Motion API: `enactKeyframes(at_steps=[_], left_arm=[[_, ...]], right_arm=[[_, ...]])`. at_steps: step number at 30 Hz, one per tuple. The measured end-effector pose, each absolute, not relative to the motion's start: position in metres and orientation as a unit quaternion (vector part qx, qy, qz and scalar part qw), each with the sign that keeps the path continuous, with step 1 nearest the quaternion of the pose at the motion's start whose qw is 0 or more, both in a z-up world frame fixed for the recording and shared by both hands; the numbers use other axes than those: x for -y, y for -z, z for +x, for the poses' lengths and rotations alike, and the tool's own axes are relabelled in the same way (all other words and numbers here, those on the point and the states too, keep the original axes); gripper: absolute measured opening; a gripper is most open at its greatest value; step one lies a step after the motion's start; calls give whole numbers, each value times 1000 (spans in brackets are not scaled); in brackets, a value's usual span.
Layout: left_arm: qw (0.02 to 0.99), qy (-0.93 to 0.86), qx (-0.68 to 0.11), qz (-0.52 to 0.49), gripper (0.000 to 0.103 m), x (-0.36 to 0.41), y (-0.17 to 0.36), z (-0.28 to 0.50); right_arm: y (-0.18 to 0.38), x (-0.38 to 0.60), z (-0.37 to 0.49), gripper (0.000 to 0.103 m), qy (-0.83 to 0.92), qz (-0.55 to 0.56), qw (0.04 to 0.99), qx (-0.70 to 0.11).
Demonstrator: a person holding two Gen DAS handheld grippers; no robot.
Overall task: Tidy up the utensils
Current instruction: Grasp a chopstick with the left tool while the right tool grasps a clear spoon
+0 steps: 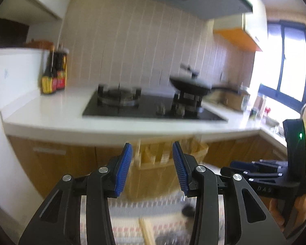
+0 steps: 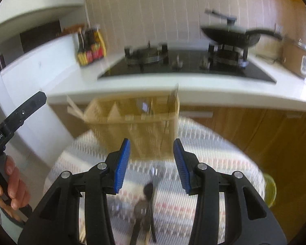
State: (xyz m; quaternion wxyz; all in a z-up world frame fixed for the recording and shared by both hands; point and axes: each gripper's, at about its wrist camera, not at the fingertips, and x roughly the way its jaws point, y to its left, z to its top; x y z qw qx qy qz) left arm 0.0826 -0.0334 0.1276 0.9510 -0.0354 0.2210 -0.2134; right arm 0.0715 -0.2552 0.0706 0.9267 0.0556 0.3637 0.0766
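both of my views are smeared with motion blur, so fine detail is soft. my left gripper (image 1: 152, 167) has its blue pads spread wide with nothing between them, held up off the cloth and facing the kitchen counter (image 1: 71, 110). my right gripper (image 2: 152, 166) is the same: jaws wide apart, nothing gripped, above the patterned tablecloth (image 2: 214, 153)

the wooden utensil holder (image 2: 132, 122) stands on the far part of the tablecloth, just ahead of the right gripper, with several upright compartments; something pale and stick-like, maybe chopsticks (image 2: 74, 110), leans out of its left end, and something dark pokes up at its right end, too blurred for me to name. in the left view the same holder (image 1: 165, 155) shows between the spread pads

the loose utensils (image 2: 144, 206) lie on the cloth low between the right gripper's fingers: dark spoons, bowls pointing away from me, handles running under the gripper; i can't count them. in the left view a pale wooden stick (image 1: 146, 232) lies on the cloth near the bottom edge, with a dark blurred piece to its right

beyond, a black gas hob (image 2: 183, 65) is set in the white counter, a dark wok (image 2: 230, 35) on its right burner, sauce bottles (image 2: 90, 47) at the left. a yellow-green item (image 2: 270, 189) sits at the table's right edge
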Motion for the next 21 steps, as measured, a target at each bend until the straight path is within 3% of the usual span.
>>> enactKeyframes(at_steps=[10,14,21], left_arm=[[893,212,-397,-2,35,20,-34,102],[871,220,-440,11,32,18,-5,111],[849,239,-469,42,32,30,29,110]], right_arm=[[-12,260,78,36,-70,69,888,-449],[-1,273,84,28,-61,83,879,-466],[21,281,93,28,-59,93,866,-488]])
